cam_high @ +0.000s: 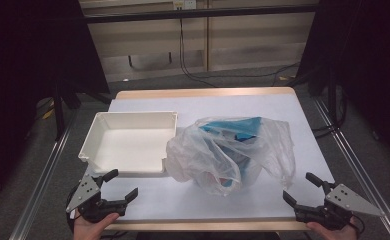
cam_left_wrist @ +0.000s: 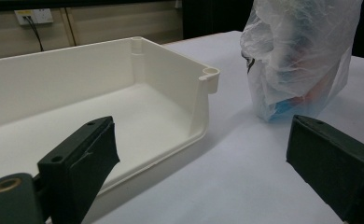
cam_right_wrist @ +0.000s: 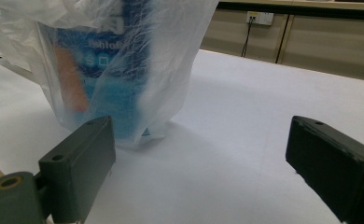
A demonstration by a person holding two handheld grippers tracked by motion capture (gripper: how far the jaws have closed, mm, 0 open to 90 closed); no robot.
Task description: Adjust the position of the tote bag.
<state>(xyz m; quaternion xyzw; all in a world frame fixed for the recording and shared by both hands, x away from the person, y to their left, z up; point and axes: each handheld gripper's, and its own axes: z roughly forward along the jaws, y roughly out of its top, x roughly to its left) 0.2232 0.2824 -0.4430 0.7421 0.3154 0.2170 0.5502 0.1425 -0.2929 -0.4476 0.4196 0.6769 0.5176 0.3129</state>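
A clear plastic bag [cam_high: 233, 150] stands at the middle of the white table, with a blue package [cam_high: 235, 131] inside it. The bag [cam_left_wrist: 297, 56] rises at the upper right of the left gripper view; the bag [cam_right_wrist: 110, 60] and its blue package [cam_right_wrist: 110, 88] loom at the upper left of the right gripper view. An empty white tray [cam_high: 130, 142] lies left of the bag. My left gripper [cam_high: 120, 184] is open at the near left, just in front of the tray [cam_left_wrist: 101, 93]. My right gripper [cam_high: 299, 186] is open at the near right, a short way from the bag.
The table [cam_high: 303, 115] ends in a wooden front edge [cam_high: 203, 226] by my hands. Metal rails [cam_high: 40, 180] run along both sides. Cables [cam_high: 193, 70] trail over the floor behind the table, and dark curtains hang at left and right.
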